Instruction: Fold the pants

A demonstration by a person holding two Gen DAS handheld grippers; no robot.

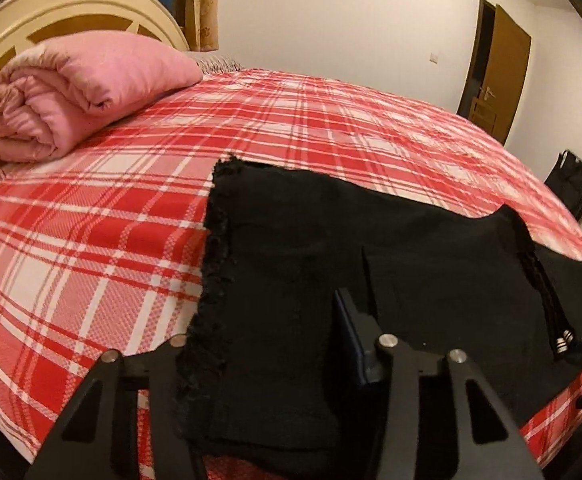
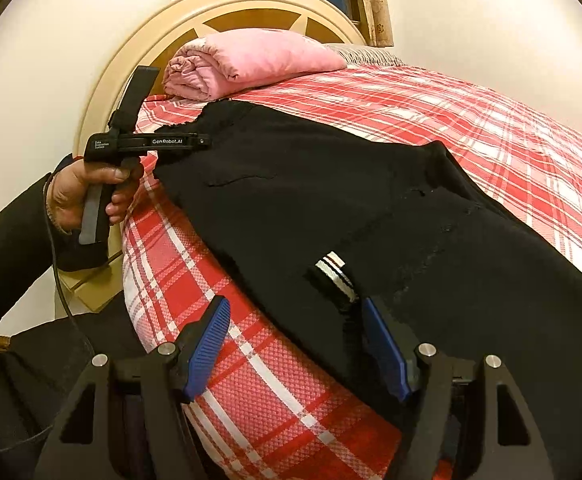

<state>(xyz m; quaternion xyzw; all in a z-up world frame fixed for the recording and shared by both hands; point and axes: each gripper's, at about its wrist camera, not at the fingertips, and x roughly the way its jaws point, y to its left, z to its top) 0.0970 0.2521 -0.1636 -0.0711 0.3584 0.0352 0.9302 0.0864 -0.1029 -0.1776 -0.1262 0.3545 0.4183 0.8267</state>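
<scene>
Both wrist views sit low and close; each shows pants (image 1: 371, 248), headboard (image 2: 131, 52).

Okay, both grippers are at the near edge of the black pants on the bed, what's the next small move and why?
Probably close the right gripper on the near edge of the black pants. Its blue fingers stand wide open, the cloth edge and striped drawstring tips lying between them. The left gripper already has cloth between its fingers; whether it grips is unclear.
</scene>
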